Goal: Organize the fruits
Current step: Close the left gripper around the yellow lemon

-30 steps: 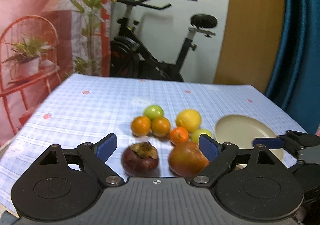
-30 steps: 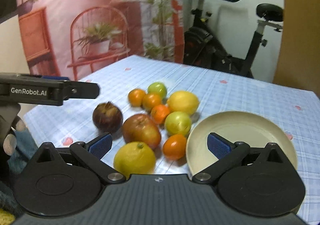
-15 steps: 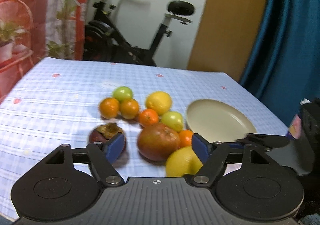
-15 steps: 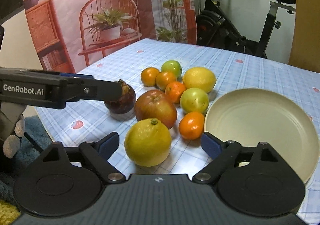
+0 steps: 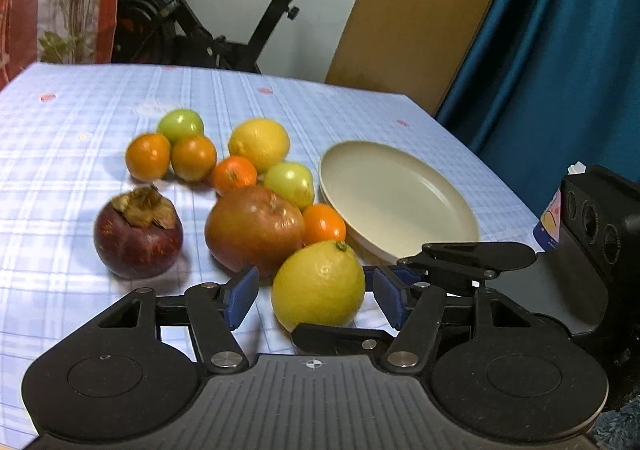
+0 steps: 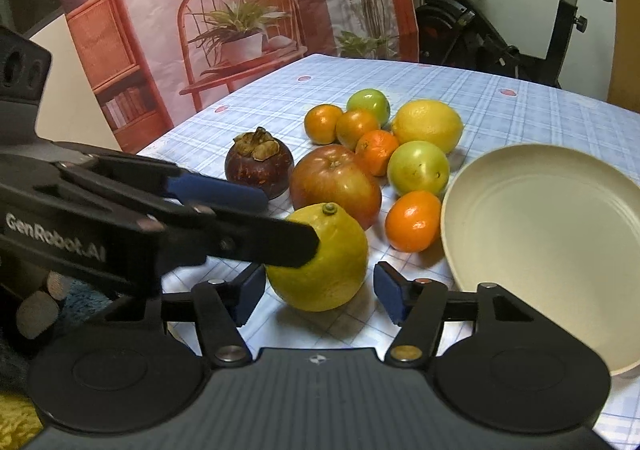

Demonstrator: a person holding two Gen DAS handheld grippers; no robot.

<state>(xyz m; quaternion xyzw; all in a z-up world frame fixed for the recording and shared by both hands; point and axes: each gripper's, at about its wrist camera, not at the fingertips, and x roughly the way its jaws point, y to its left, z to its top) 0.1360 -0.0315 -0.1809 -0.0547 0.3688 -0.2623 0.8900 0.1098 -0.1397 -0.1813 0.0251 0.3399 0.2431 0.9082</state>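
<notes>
While both of your tongs crowd around the same fruit, the near lemon (image 5: 319, 286) sits on the checked worktop (image 5: 80, 122) close to its near edge, at the front of the fruit cluster. Your left tongs (image 5: 316, 300) stand apart, their blue pads on either side of the lemon without touching it. Your right tongs (image 6: 318, 292) are likewise spread wide, the lemon (image 6: 320, 258) lying between the pads with a gap on each side. From the right wrist view, one black finger of the left tongs crosses in front of the lemon's left side; whether it touches the skin cannot be told. Just behind the lemon lies the red apple (image 5: 254, 230), touching or nearly touching it, with the mangosteen (image 5: 138, 236) apart toward the left edge. A small orange (image 5: 324, 224) rests between the apple and the empty cream plate (image 5: 400, 202), which lies toward the right edge. Farther back sit two green fruits, three more oranges and a second lemon (image 5: 259, 144), packed closely.
</notes>
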